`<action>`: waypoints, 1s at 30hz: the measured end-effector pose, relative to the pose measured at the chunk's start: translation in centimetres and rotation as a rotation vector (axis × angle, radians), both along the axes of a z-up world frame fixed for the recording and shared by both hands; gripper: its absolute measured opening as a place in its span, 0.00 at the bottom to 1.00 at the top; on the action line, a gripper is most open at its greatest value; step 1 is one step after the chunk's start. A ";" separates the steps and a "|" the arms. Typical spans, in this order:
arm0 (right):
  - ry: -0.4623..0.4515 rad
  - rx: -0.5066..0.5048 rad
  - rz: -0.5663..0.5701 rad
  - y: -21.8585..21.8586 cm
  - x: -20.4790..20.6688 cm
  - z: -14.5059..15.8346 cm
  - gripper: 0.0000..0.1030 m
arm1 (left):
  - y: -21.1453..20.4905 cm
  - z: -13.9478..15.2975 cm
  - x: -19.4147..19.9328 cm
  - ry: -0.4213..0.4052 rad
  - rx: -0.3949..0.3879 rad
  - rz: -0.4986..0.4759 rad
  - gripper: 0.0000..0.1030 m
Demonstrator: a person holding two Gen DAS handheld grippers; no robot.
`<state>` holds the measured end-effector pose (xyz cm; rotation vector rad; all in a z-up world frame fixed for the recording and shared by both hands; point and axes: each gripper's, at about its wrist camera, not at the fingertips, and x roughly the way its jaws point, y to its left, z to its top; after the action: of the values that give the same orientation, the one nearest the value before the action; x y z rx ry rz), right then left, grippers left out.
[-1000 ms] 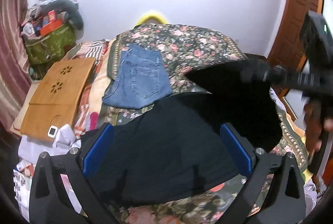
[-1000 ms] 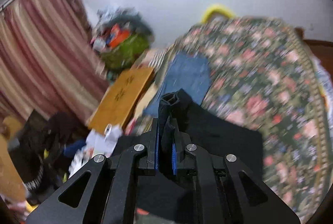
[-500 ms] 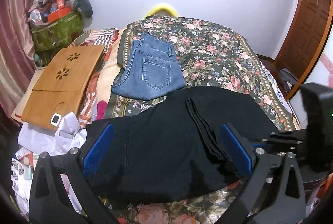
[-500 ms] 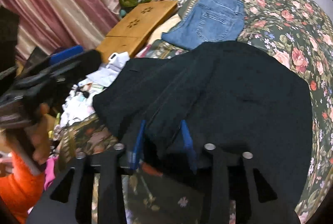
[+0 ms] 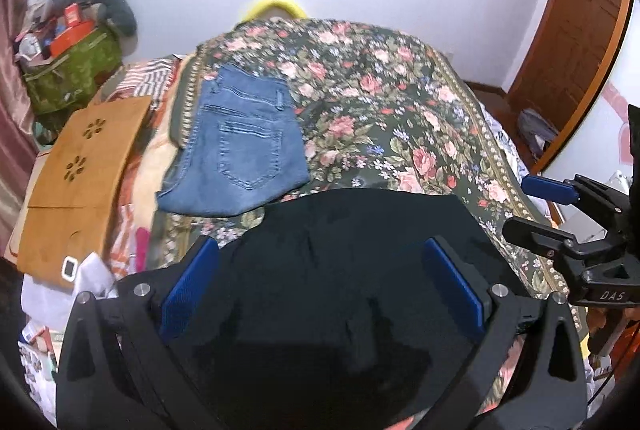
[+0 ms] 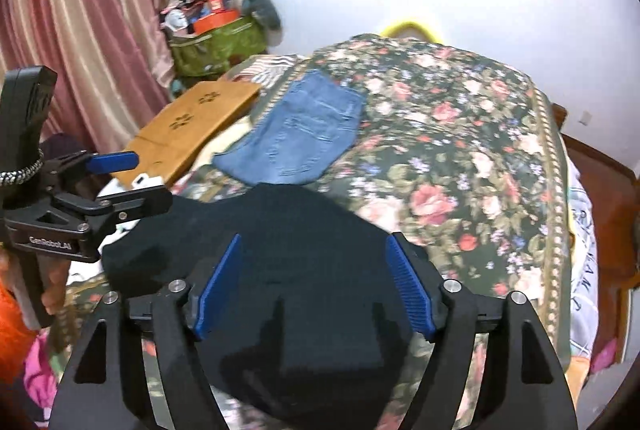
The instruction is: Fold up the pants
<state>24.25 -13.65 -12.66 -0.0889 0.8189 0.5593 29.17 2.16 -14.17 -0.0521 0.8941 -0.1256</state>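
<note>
The black pants (image 5: 344, 270) lie folded into a flat block on the near part of the flowered bedspread (image 5: 380, 102); they also show in the right wrist view (image 6: 304, 254). My left gripper (image 5: 320, 290) is open and empty above them. My right gripper (image 6: 314, 286) is open and empty above them too. In the left wrist view the right gripper (image 5: 532, 206) shows at the right edge. In the right wrist view the left gripper (image 6: 140, 182) shows at the left, over the pants' left edge.
Folded blue jeans (image 5: 240, 146) lie behind the black pants on the bed. A wooden board (image 5: 84, 170) and loose clutter sit left of the bed. A green bag (image 5: 68, 70) stands at the back left by the curtain. A wooden door (image 5: 576, 30) is at the right.
My right gripper carried a fold of the black pants across, laid it down and opened. Both grippers have since lifted back; the pants lie flat.
</note>
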 end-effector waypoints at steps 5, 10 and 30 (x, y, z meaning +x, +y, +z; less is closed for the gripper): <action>0.107 -0.005 0.008 -0.7 2.5 -3.4 0.69 | -1.7 -3.6 3.4 0.117 0.021 -0.040 1.00; 0.287 -0.004 0.016 -1.7 3.7 -8.1 0.69 | -2.5 -8.7 4.9 0.249 0.110 -0.064 1.00; 0.252 -0.006 -0.104 -5.9 -2.2 -9.2 0.71 | -0.1 -8.0 -0.6 0.201 0.073 -0.004 1.00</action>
<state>22.08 -19.54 -21.91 0.0194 1.0644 0.4751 28.57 2.07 -22.15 0.0050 1.0987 -0.0924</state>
